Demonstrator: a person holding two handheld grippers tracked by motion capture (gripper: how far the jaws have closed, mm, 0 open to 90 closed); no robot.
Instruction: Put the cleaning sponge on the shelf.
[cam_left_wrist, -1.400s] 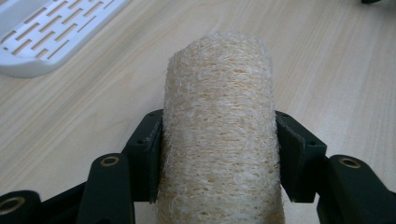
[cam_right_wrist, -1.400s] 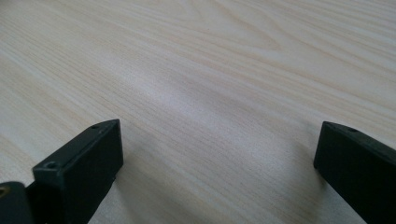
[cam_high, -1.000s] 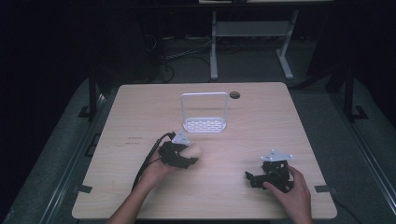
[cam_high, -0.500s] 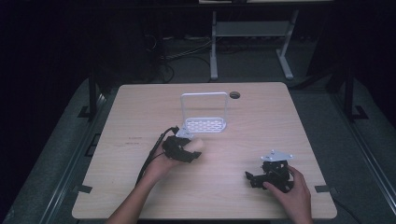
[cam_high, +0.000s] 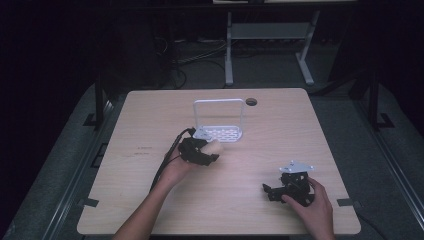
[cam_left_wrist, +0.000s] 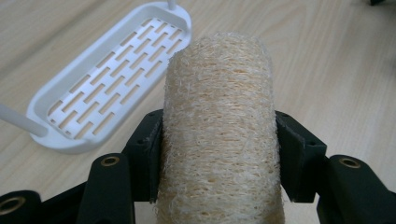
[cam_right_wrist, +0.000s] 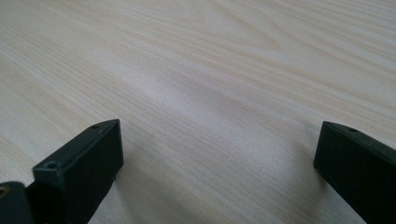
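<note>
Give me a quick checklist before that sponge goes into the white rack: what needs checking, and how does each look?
1. Left gripper shut on the sponge: ok.
2. Sponge sticks out ahead of the jaws: ok.
3. Rack floor bare: ok.
4. Sponge over the rack: not ok, it sits beside it.
5. Right gripper away from the rack, jaws open: ok.
6. Rack fixed to the table: cannot tell.
</note>
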